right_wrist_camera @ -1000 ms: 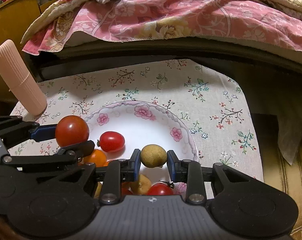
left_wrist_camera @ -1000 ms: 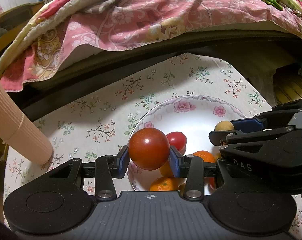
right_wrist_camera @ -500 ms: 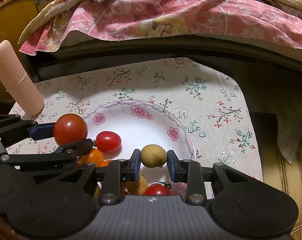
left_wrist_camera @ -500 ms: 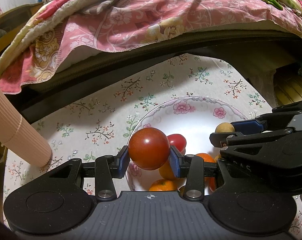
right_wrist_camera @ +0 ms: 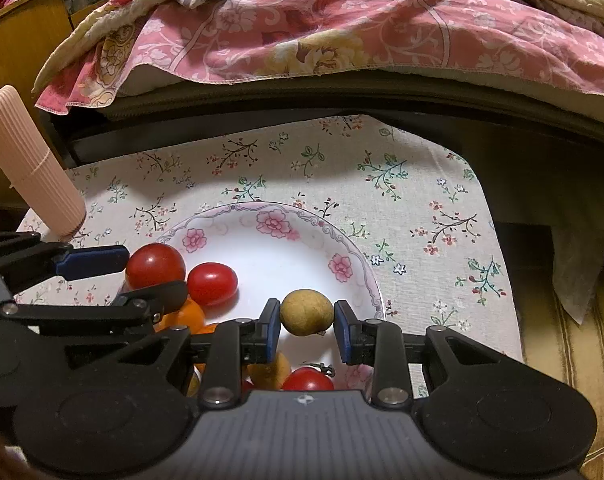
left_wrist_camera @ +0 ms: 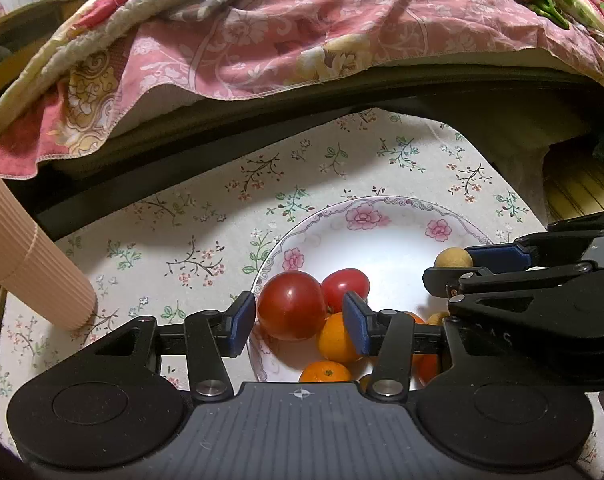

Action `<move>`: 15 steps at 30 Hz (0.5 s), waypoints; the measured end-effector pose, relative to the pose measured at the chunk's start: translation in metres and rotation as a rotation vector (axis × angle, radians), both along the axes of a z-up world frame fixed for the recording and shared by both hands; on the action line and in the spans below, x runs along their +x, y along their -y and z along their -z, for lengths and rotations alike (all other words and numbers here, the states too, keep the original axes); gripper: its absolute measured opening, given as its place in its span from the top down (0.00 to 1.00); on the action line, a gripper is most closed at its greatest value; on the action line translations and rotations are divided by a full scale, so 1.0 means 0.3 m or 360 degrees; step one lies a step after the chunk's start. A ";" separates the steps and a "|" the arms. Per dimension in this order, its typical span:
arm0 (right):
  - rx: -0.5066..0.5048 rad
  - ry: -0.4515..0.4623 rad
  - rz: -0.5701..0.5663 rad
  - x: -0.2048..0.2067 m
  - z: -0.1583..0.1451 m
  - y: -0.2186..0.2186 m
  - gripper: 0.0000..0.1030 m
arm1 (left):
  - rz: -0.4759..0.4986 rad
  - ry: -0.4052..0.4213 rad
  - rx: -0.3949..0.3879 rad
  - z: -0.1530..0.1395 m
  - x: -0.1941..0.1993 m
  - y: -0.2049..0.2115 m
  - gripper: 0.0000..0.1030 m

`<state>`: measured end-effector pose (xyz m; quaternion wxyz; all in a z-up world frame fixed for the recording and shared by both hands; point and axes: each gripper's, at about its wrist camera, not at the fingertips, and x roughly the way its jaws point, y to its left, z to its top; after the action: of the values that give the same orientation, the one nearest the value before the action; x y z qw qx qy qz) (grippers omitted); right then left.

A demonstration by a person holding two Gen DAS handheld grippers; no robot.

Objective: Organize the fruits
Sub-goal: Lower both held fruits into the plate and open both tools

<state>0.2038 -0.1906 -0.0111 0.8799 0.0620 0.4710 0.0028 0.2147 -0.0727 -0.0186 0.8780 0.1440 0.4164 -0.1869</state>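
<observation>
A white floral plate (left_wrist_camera: 382, 212) (right_wrist_camera: 270, 216) holds several fruits: a small red tomato (left_wrist_camera: 348, 286) (right_wrist_camera: 213, 283), orange ones (left_wrist_camera: 336, 338) and more near the front. My left gripper (left_wrist_camera: 298, 320) stands open around a large red tomato (left_wrist_camera: 292, 306) (right_wrist_camera: 155, 266), which rests at the plate's left rim with a gap to the right pad. My right gripper (right_wrist_camera: 307, 326) is shut on a round tan fruit (right_wrist_camera: 306, 312) (left_wrist_camera: 454, 258), held just above the plate's right side.
The plate sits on a flowered cloth (left_wrist_camera: 190, 240) (right_wrist_camera: 422, 208). A ribbed pink cylinder (left_wrist_camera: 26, 264) (right_wrist_camera: 30, 172) leans at the cloth's left edge. A pink quilt (left_wrist_camera: 282, 32) overhangs a dark ledge behind. The cloth ends at the right beside a woven mat (right_wrist_camera: 582, 340).
My left gripper's jaws have spread and the large tomato has sunk slightly onto the plate's rim. The right gripper keeps its hold on the tan fruit, barely moving.
</observation>
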 end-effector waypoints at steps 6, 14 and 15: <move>-0.0001 -0.0001 0.0005 0.000 -0.003 -0.001 0.68 | -0.0006 -0.0008 -0.0004 0.000 0.002 -0.003 0.42; 0.0005 0.0009 0.0020 -0.004 -0.009 0.004 0.68 | -0.0001 -0.0005 0.0005 -0.001 -0.001 -0.004 0.39; 0.0007 0.0009 0.0021 -0.005 -0.010 0.004 0.68 | -0.0002 -0.0004 0.0007 -0.001 -0.001 -0.004 0.38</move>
<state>0.2024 -0.1919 -0.0082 0.8811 0.0669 0.4681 -0.0018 0.2143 -0.0715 -0.0183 0.8773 0.1456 0.4180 -0.1857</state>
